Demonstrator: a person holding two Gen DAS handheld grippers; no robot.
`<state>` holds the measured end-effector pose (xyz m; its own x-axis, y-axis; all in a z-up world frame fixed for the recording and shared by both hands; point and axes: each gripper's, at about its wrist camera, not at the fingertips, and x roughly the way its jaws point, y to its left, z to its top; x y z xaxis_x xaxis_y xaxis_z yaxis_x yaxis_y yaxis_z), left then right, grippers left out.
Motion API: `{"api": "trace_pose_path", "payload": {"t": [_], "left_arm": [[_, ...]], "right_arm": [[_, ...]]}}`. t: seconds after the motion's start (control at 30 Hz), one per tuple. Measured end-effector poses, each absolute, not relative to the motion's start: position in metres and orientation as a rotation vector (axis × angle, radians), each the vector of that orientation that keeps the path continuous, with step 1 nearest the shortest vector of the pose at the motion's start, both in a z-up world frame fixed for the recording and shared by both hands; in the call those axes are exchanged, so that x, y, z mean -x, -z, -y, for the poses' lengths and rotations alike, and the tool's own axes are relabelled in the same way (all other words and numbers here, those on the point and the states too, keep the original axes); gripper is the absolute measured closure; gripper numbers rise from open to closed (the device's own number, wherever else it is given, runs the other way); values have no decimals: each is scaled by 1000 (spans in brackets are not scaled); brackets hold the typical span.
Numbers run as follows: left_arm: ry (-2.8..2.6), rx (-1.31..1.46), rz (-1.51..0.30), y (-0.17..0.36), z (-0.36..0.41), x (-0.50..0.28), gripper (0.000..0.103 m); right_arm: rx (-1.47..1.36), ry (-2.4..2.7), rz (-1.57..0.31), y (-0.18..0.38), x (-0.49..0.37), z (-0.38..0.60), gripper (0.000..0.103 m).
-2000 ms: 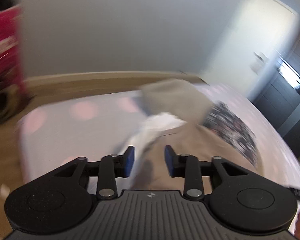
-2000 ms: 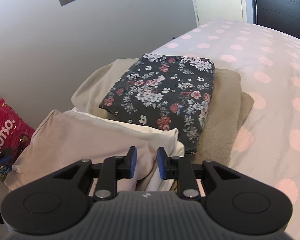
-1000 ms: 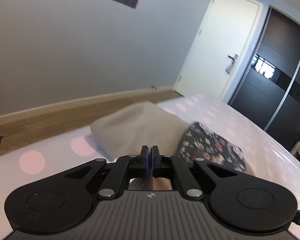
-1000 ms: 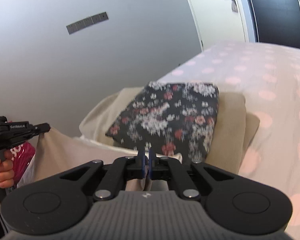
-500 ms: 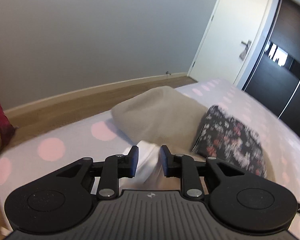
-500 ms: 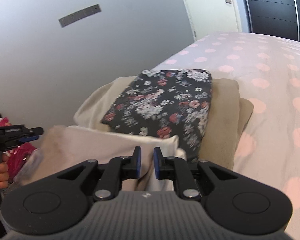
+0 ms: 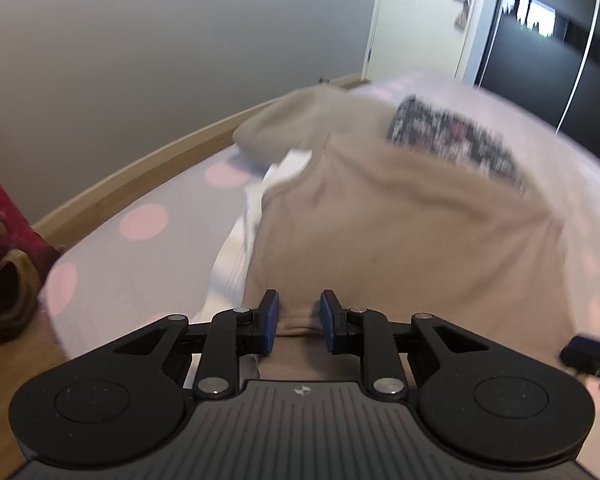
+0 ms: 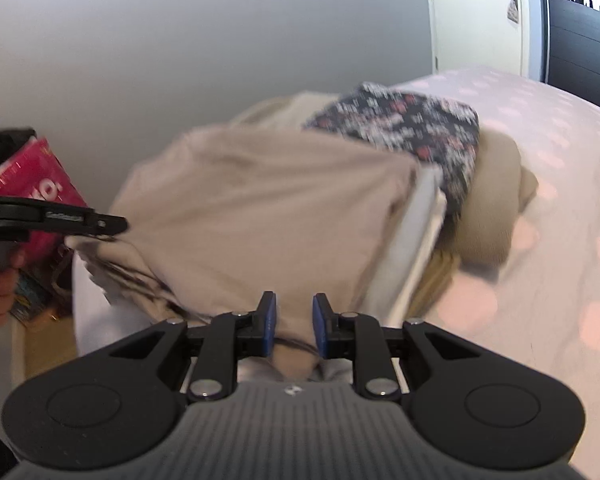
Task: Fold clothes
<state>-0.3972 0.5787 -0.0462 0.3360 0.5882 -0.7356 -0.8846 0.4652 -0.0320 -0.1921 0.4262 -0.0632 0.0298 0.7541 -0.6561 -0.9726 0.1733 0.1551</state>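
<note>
Now both your tools gape: left tool (image 7: 296, 322) and right tool (image 8: 294, 326) straddle the beige garment (image 8: 260, 216) on the bed (image 8: 560, 240).

The bed (image 8: 560, 264) wears a pale sheet (image 7: 148, 272) dotted with pink spots. Directly on it, toward twelve o'clock, lies a pile of clothes: a beige garment (image 8: 268, 216) over a white one (image 8: 416, 240), and toward one o'clock a dark flowered piece (image 8: 412, 128) on a tan folded bundle (image 8: 492, 200).
</note>
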Motion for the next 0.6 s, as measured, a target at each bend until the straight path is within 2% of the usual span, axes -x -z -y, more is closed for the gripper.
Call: {"api": "trace_pose_path", "payload": {"t": [0.23, 0.5, 0.6], "left_arm": [[-1061, 471, -720, 39, -571, 404, 83], [-1096, 392, -631, 28, -520, 403, 82], [-1090, 366, -591, 22, -495, 398, 77]], "right_arm": [[357, -1313, -720, 65, 187, -413, 76], [289, -1198, -660, 40, 197, -366, 66], [247, -1152, -657, 30, 199, -347, 62]]}}
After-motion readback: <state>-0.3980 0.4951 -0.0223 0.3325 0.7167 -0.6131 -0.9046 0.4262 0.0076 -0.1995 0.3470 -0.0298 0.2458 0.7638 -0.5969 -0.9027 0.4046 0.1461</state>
